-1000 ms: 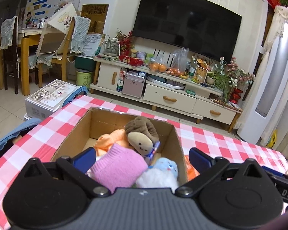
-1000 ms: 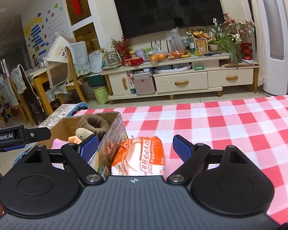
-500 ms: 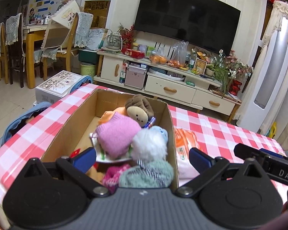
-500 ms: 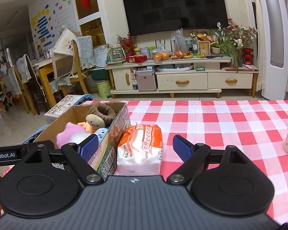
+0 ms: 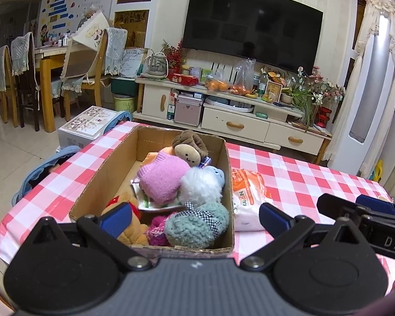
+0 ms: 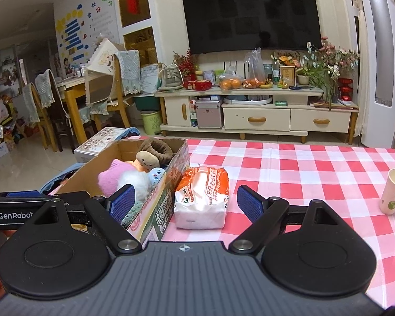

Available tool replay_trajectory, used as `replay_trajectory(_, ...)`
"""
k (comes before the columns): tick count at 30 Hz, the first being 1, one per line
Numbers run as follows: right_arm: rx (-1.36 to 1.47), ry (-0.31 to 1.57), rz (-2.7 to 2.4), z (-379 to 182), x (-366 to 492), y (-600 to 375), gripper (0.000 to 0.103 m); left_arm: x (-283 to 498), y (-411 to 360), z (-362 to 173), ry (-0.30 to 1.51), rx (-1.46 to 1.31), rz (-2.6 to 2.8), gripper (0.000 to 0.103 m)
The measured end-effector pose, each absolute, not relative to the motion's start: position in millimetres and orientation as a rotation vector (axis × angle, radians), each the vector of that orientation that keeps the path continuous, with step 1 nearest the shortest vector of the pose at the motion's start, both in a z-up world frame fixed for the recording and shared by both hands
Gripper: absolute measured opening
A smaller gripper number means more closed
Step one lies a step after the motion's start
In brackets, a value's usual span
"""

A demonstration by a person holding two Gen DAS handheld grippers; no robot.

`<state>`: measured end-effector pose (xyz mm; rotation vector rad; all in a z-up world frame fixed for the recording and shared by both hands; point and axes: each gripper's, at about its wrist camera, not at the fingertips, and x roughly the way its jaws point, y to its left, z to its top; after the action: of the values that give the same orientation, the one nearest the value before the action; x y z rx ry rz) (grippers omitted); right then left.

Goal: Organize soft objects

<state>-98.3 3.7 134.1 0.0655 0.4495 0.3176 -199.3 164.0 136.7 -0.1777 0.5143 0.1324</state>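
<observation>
A cardboard box [image 5: 110, 168] [image 6: 168, 184] on the red-checked table holds several soft toys: a pink plush [image 5: 163, 179], a white fluffy ball [image 5: 200, 187], a teal fleece toy [image 5: 197, 223], a brown-haired doll [image 5: 188, 148] and an orange bear [image 5: 129, 210]. An orange-and-white tissue pack [image 5: 246, 197] [image 6: 204, 197] lies against the box's right side. My left gripper [image 5: 194, 217] stands open above the box's near end, nothing in it. My right gripper [image 6: 187, 202] is open too, with the tissue pack lying ahead between its fingers, untouched.
A paper cup [image 6: 393, 194] stands on the table at the right. The checked tablecloth [image 6: 302, 168] stretches right of the pack. Beyond the table are a TV cabinet [image 5: 223, 115], a white carton on the floor [image 5: 87, 126] and dining chairs [image 5: 89, 79].
Both grippers have pulled back and risen from the box, so more of the box and toys shows. The paper cup has come into the right wrist view.
</observation>
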Motion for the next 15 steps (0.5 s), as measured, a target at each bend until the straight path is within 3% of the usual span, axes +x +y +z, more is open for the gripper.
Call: replay_trajectory(15,0.036,0.431,0.322,133.8,-112.5,6.7,0.103,-222.4,159.1,143.6,0.486,-0.143,0.165,0.102)
